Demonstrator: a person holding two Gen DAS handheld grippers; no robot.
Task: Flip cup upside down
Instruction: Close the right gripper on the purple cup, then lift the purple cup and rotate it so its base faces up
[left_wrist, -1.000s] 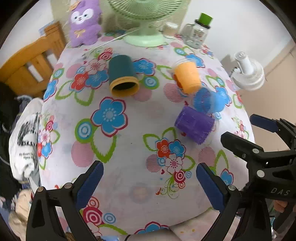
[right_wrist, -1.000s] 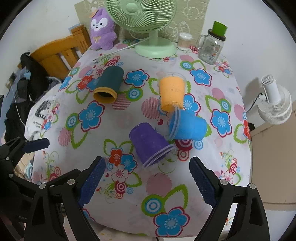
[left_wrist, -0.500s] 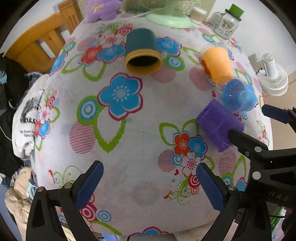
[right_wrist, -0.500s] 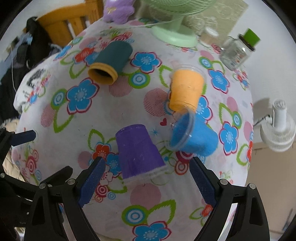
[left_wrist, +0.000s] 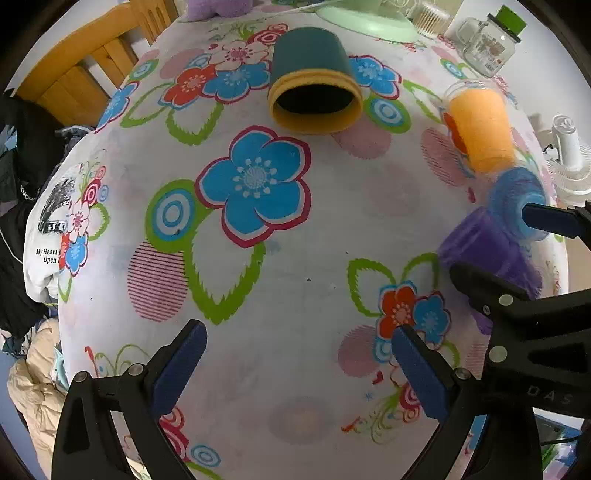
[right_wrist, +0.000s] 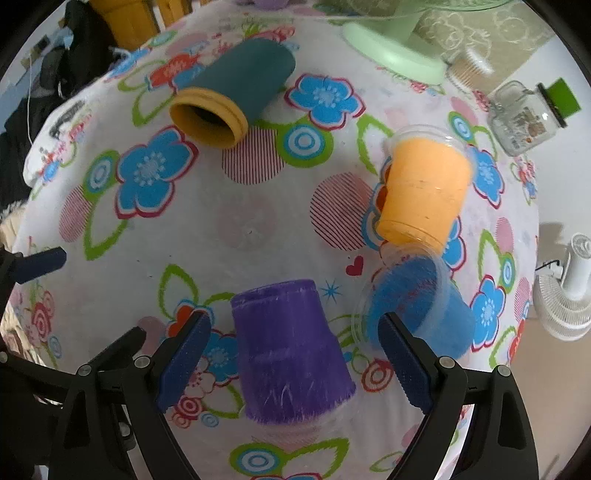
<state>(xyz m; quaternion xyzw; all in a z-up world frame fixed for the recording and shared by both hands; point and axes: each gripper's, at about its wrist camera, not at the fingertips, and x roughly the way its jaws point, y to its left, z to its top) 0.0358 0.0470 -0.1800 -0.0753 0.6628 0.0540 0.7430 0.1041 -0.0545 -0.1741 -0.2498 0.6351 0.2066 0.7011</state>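
Four cups lie on their sides on the floral tablecloth. A purple cup lies between the open fingers of my right gripper, its rim toward me. It also shows in the left wrist view. A blue cup lies just right of it, an orange cup beyond, and a dark green cup with a yellow rim at the far left. My left gripper is open and empty over bare cloth, well short of the green cup.
A green fan base, a small white jar and a glass jar with a green lid stand at the table's far side. A wooden chair and clothes are left of the table, a white fan on the floor right.
Both grippers have moved forward and down toward the table. The purple cup now lies between my right gripper's fingers. No cup has moved.
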